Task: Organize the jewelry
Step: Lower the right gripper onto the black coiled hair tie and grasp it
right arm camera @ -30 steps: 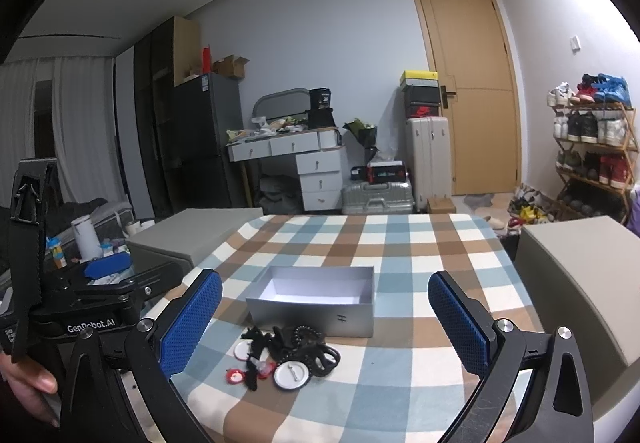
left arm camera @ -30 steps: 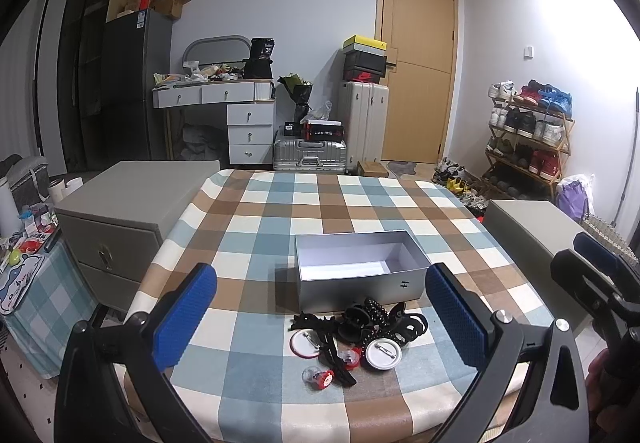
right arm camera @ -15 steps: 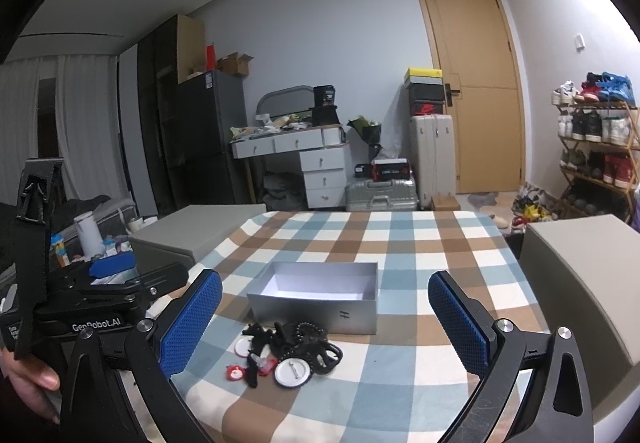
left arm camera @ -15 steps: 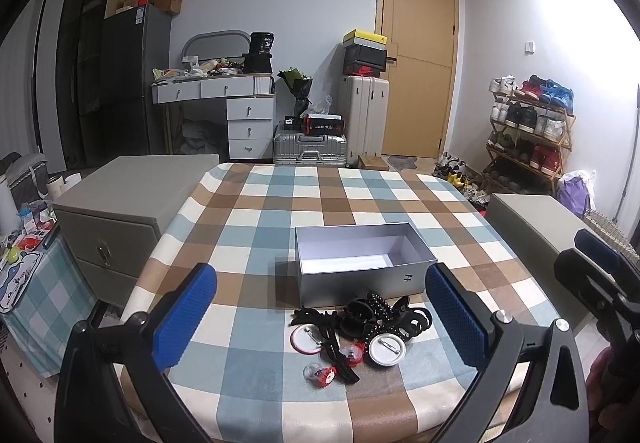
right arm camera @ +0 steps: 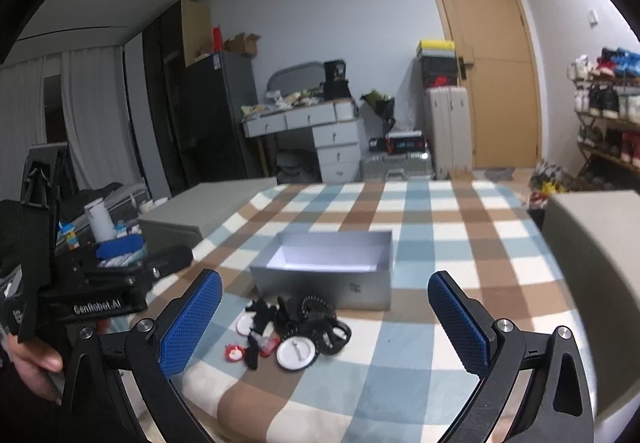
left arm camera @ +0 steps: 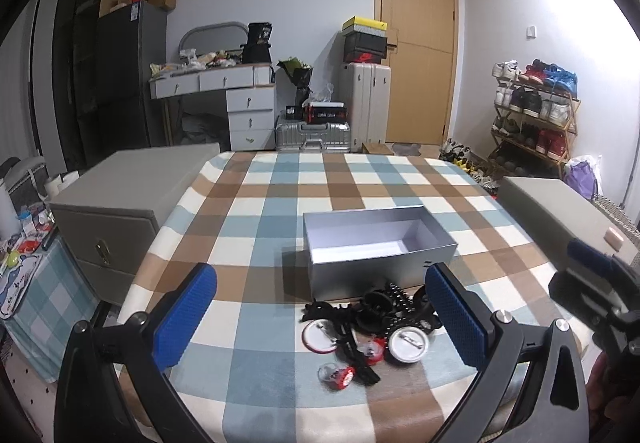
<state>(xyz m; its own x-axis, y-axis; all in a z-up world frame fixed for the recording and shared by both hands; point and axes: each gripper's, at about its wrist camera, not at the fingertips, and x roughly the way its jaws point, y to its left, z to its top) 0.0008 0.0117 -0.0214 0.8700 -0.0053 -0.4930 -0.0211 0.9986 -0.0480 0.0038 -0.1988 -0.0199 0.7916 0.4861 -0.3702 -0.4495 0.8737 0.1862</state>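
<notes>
Left gripper (left arm camera: pixel 320 313) spread wide, holding nothing; jewelry pile (left arm camera: pixel 368 323) lies ahead between its fingers, grey box (left arm camera: pixel 376 249) just beyond. Right gripper (right arm camera: pixel 326 317) likewise wide, empty.

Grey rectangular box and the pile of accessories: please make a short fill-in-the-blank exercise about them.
1. The grey rectangular box has no lid and is ____ inside.
2. The pile of black and red accessories lies on the ____ tablecloth.
3. The fingers of both grippers have ____ pads.

Missing words: empty; checked; blue
</notes>
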